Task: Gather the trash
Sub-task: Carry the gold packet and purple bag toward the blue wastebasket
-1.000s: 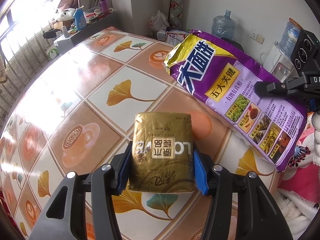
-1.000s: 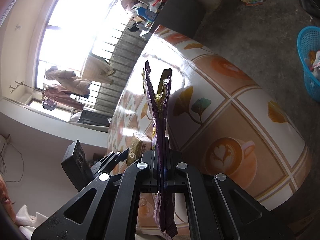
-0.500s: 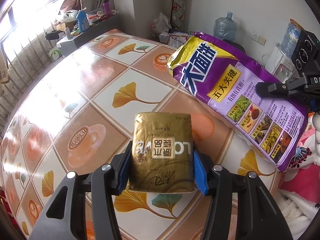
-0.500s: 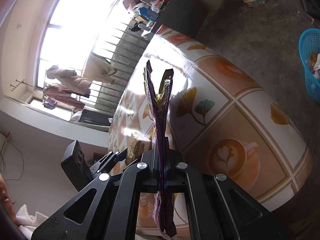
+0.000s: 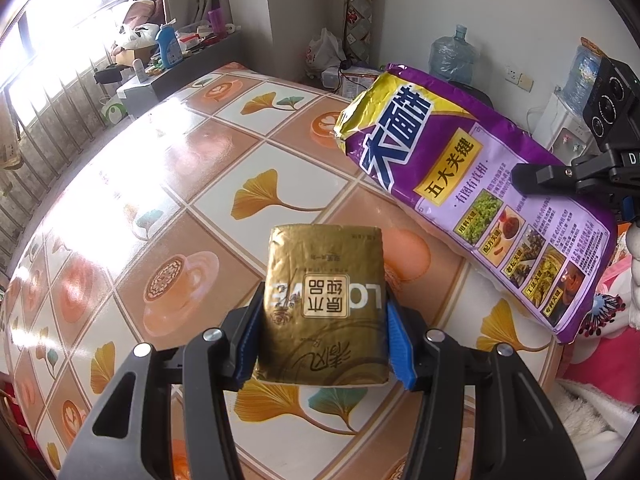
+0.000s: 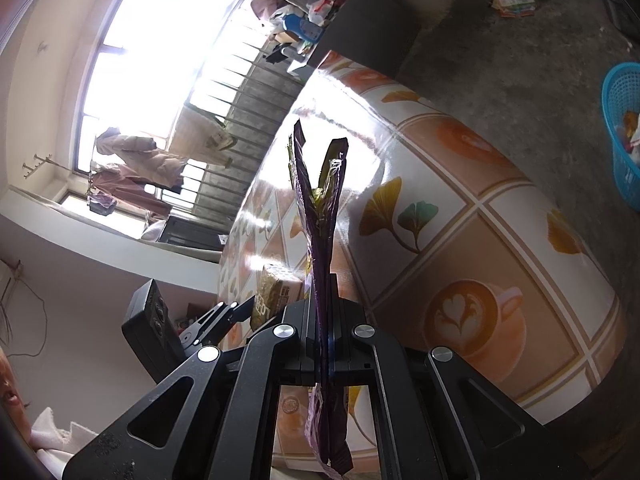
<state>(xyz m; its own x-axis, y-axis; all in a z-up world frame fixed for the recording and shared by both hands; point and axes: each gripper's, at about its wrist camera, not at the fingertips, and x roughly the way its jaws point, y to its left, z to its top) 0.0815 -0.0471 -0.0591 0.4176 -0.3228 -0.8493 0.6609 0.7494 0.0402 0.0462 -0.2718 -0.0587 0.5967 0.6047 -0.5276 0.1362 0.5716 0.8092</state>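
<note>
Your left gripper (image 5: 322,316) is clamped on a crumpled gold foil tissue pack with a square label (image 5: 325,308), its blue pads (image 5: 398,350) pressing both sides, and you hold it above the glossy tabletop printed with coffee cups and ginkgo leaves (image 5: 168,184). Your right gripper (image 6: 323,344) is closed tight on a flattened purple and yellow plastic snack bag (image 6: 320,232), seen edge-on between the jaws, its torn top spreading apart beyond the fingers. From your left wrist camera that same bag (image 5: 476,200) hangs in the air over the table's right side, with the right gripper's black finger (image 5: 548,178) across its face. A blue plastic basket (image 6: 622,136) with scraps inside sits on the grey floor, well apart from the table (image 6: 460,216)
</note>
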